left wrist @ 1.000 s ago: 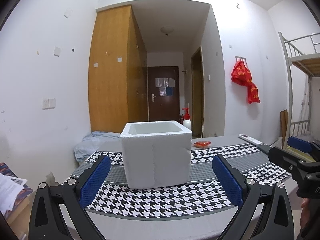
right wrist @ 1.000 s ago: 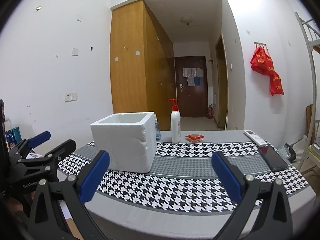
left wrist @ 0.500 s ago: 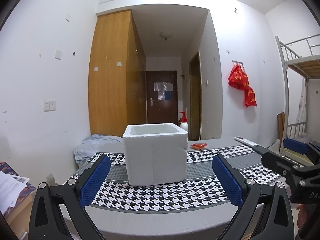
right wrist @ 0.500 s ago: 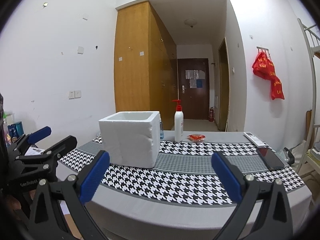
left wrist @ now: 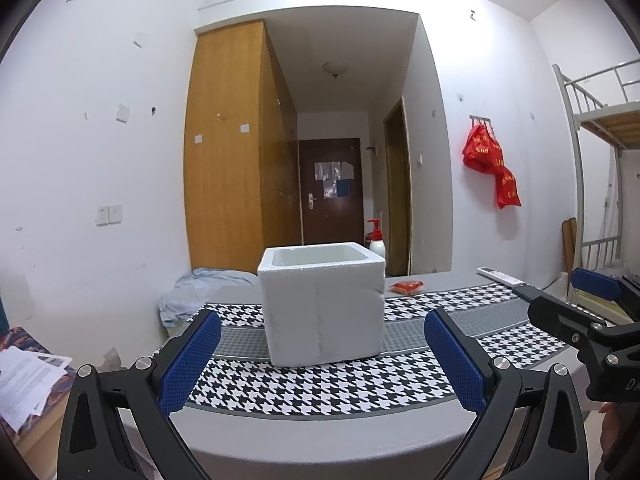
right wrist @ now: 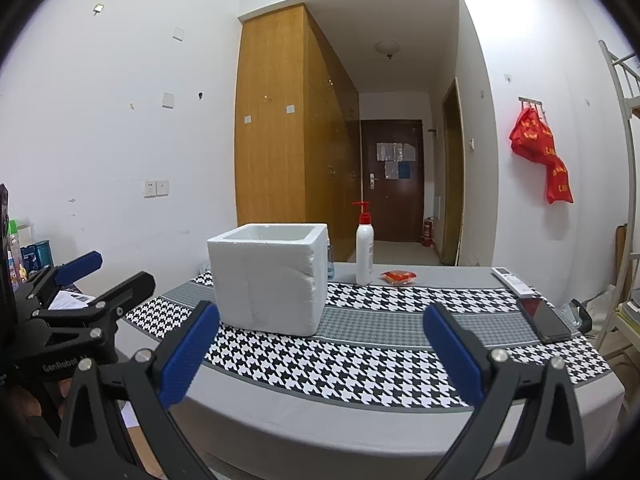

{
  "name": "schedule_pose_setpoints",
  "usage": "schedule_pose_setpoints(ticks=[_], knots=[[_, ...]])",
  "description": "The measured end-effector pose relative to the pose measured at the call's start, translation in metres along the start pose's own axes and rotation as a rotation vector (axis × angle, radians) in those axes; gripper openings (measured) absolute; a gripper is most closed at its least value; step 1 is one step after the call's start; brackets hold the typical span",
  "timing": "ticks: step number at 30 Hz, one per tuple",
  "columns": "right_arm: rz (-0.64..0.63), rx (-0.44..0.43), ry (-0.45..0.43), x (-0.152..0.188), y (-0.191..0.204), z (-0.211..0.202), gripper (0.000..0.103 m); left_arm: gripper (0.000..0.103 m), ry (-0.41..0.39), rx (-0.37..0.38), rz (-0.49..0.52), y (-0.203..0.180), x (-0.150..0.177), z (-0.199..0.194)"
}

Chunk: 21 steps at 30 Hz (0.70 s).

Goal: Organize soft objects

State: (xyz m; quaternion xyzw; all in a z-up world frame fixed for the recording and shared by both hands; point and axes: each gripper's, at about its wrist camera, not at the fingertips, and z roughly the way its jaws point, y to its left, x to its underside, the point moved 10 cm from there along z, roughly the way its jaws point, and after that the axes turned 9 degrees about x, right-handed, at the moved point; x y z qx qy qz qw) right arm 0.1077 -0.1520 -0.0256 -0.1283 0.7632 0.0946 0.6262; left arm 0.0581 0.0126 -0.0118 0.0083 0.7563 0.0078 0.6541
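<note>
- White foam is what fills my left wrist view: an open-topped foam box (left wrist: 322, 304) stands upright on the desk (left wrist: 328, 428), on the checked cloth (left wrist: 320, 384), toward the desk's left half and a little back from the near edge.
- My left gripper (left wrist: 322, 364) hangs in front of the near edge with its jaws wide apart and nothing between the blue pads (left wrist: 190, 360); the box shows in the gap, well beyond them.
- Behind the box, at the far left corner, lies a pale blue bundle of cloth (left wrist: 204, 290), the only soft thing I can make out; whether it rests on the desk or just past its edge I cannot tell.
- A pump bottle (left wrist: 376, 240) peeks out behind the box's right rear corner, and a small red packet (left wrist: 407, 287) lies near the far edge.
- A white remote (left wrist: 500, 275) lies toward the far right corner.
- My right gripper (left wrist: 576, 300) enters this view from the right, spread open.
- From the right wrist view, the right gripper (right wrist: 322, 360) also sits before the near edge, jaws wide apart and holding nothing.
- The box (right wrist: 270, 276) stands left of centre, with the pump bottle (right wrist: 364, 250) upright just beside its right rear, and the red packet (right wrist: 399, 277) to the right of the bottle.
- The remote (right wrist: 512, 280) and a dark phone (right wrist: 543, 319) lie along the right edge, the phone nearer to me.
- The left gripper (right wrist: 96, 280) shows at the left, off the desk's left edge, also open.
</note>
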Motion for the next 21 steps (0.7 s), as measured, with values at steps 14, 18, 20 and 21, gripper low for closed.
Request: schedule_pose_setpoints(ticks=[14,18,20,21], knots=[[-0.005,0.004,-0.002,0.0002,0.0005,-0.001,0.103,0.102,0.006,-0.002,-0.006,-0.0006,-0.0005,-0.0004],[-0.004,0.003,-0.002,0.0004,0.0011,-0.0023,0.103,0.102,0.004,0.006,-0.003,-0.0019,-0.0004,-0.0011],[-0.005,0.003,-0.002,0.0003,0.0015,-0.0027,0.103,0.102,0.003,0.008,0.001,-0.0021,-0.0007,-0.0011],[-0.004,0.003,-0.002,0.0001,0.0015,-0.0031,0.103,0.102,0.002,0.008,0.002,-0.0024,-0.001,-0.0014]])
